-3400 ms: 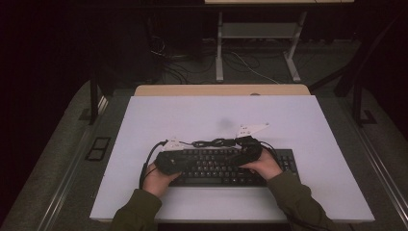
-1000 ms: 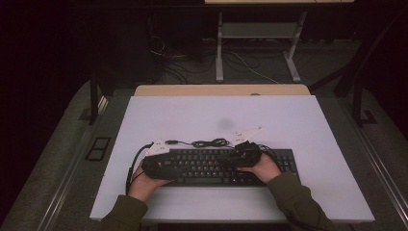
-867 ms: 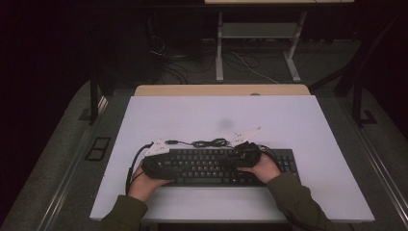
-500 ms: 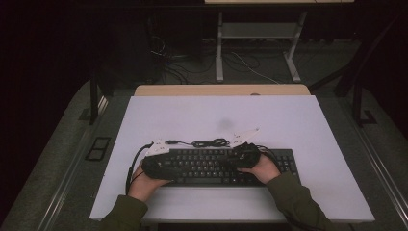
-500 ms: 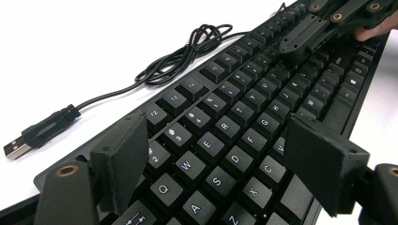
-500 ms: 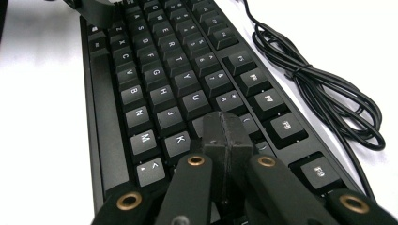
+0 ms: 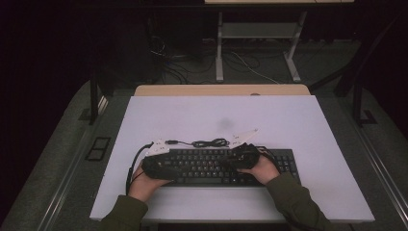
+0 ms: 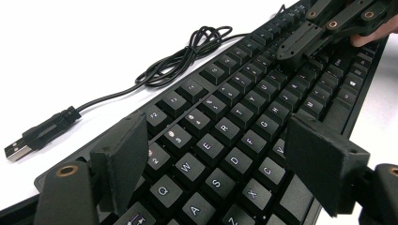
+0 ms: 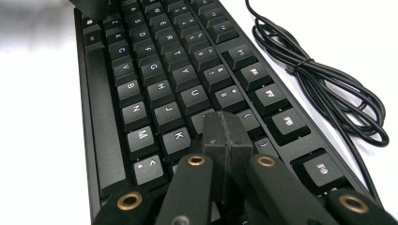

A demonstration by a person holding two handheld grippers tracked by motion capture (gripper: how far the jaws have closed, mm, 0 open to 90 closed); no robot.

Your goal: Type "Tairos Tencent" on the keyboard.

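A black keyboard [image 7: 207,168] lies on the white table [image 7: 221,110] near its front edge. Its black cable [image 7: 211,143] lies coiled just behind it, ending in a USB plug [image 8: 28,140]. My left gripper [image 8: 220,154] is open, its jaws spread wide just above the keys at the keyboard's left end [image 8: 225,117]. My right gripper [image 9: 227,136] is shut with nothing between its jaws. Its tip rests on or just above the keys at the middle right of the keyboard [image 9: 155,70]. In the high view the left gripper [image 7: 166,167] and right gripper [image 7: 238,159] point towards each other.
The coiled cable [image 9: 328,89] lies close beside the right gripper. A wooden desk edge [image 7: 221,90] runs behind the white table. Beyond it, on the dark floor, are a metal frame [image 7: 260,33] and loose wires [image 7: 240,62].
Since the earliest frame the left hand and gripper have shifted a little left and towards the near edge of the keyboard. Over the last second both grippers have held almost still.
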